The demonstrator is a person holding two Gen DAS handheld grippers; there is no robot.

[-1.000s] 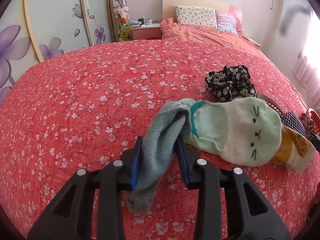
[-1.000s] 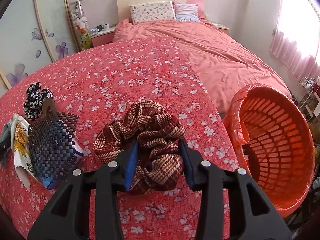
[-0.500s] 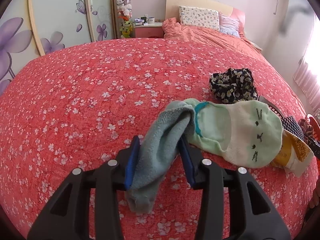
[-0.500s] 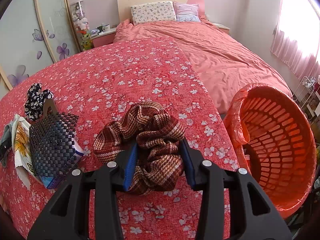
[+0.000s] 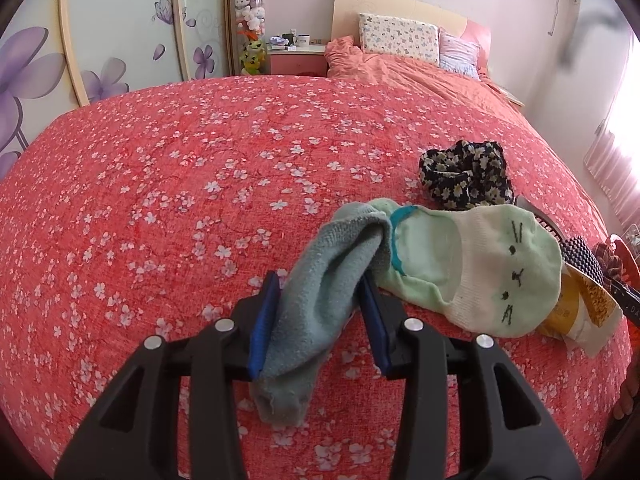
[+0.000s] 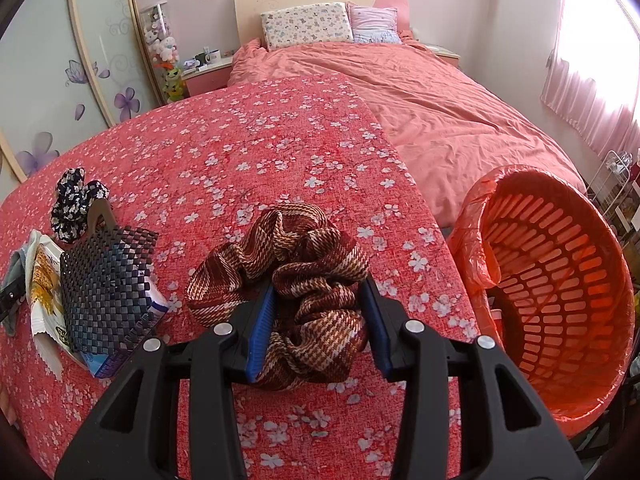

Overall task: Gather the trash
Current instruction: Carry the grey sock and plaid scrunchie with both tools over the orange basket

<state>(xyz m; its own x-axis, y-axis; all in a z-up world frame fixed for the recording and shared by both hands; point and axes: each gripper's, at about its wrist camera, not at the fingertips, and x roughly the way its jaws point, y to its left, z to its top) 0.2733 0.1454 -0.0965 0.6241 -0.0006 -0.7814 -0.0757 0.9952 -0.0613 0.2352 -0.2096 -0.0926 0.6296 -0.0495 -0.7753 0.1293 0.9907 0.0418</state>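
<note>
a: where does the basket sit from the tongs?

b: the orange basket [image 6: 560, 292] lies to the right of the right gripper [image 6: 318, 320], tipped with its mouth toward it; that gripper is clamped on the brown plaid scrunchie [image 6: 296, 280]; by my guess it swings right.

a: and the left?

b: the left gripper [image 5: 316, 320] pinches the grey-blue sock [image 5: 320, 304], whose length runs forward between the blue pads; the basket is out of its view, so the right is likely nearer.

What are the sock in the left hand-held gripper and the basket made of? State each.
Grey-blue sock: looks like terry-knit fabric, going by its fuzzy looped surface and limp drape. Orange basket: apparently moulded plastic, smooth and slotted, with a thin, crinkled orange bag lining its rim.
</note>
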